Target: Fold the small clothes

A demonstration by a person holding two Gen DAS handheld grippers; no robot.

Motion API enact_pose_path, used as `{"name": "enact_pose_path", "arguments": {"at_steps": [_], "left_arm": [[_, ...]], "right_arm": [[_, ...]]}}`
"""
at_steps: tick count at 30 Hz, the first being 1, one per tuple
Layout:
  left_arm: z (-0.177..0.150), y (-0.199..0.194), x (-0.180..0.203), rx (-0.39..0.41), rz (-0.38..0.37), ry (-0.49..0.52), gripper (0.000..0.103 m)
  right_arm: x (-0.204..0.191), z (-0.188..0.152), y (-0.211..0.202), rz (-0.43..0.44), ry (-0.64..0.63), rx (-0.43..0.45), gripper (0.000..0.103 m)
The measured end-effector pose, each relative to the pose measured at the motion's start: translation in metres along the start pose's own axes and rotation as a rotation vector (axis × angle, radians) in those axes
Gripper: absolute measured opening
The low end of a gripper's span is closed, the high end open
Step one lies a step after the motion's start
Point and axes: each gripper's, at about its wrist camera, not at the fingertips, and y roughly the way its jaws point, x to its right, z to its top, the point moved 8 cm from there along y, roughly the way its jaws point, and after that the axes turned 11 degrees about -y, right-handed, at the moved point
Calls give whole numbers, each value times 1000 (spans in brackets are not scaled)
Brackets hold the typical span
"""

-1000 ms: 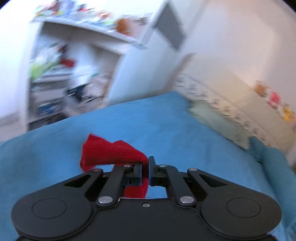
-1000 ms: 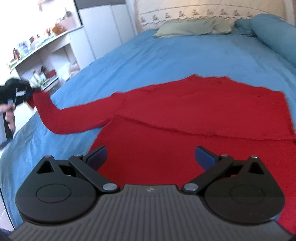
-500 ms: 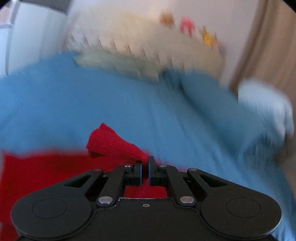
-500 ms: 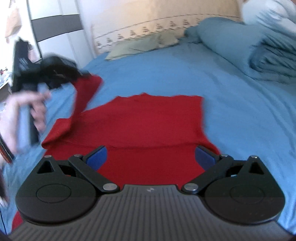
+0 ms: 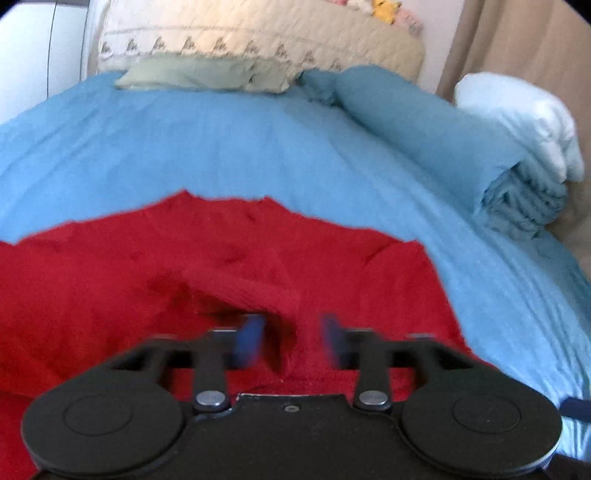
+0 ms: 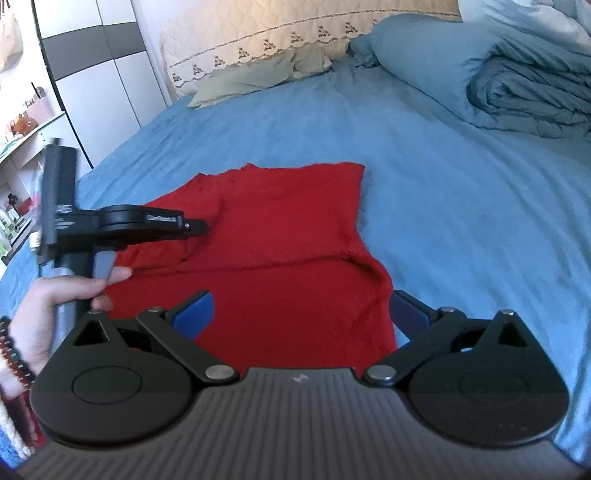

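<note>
A red knit sweater (image 6: 288,229) lies on the blue bedsheet (image 6: 443,177). Its left sleeve (image 5: 243,288) is folded across the body. In the left wrist view my left gripper (image 5: 293,338) is open just above the sweater (image 5: 110,280), the sleeve cuff lying free ahead of its blurred blue pads (image 5: 251,332). In the right wrist view the left gripper (image 6: 199,227) hovers over the sweater's left part, held by a hand. My right gripper (image 6: 301,314) is wide open and empty over the sweater's near part.
A green pillow (image 6: 255,75) and a cream headboard (image 6: 295,33) are at the far end. A rolled blue duvet (image 6: 517,85) lies on the right, with a white one (image 5: 524,122) beside it. A wardrobe (image 6: 96,81) and shelves (image 6: 18,147) stand to the left.
My left gripper carried the sleeve from the left over the sweater's body, then opened and let it go. The right gripper stayed open and shifted a little.
</note>
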Motion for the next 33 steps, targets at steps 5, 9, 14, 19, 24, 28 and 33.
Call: {"name": "enact_pose_path", "arguments": {"at_steps": [5, 9, 14, 19, 24, 28, 33], "left_arm": [[14, -54, -26, 45, -11, 12, 95], [17, -85, -66, 56, 57, 19, 96], [5, -94, -113, 37, 128, -12, 96], [-10, -97, -138, 22, 145, -51, 96], [-19, -98, -153, 8, 144, -61, 96], [-21, -99, -162, -1, 147, -56, 96], [-26, -99, -169, -7, 151, -52, 96]], "right_arm": [[-16, 21, 4, 10, -59, 21, 103], [-45, 43, 17, 16, -184, 41, 103], [-102, 68, 63, 12, -412, 31, 103], [-148, 79, 120, -4, -585, -2, 81], [-177, 81, 171, -31, -748, -32, 67], [-191, 75, 202, -64, -865, -75, 42], [-181, 87, 204, -77, -799, -71, 23]]}}
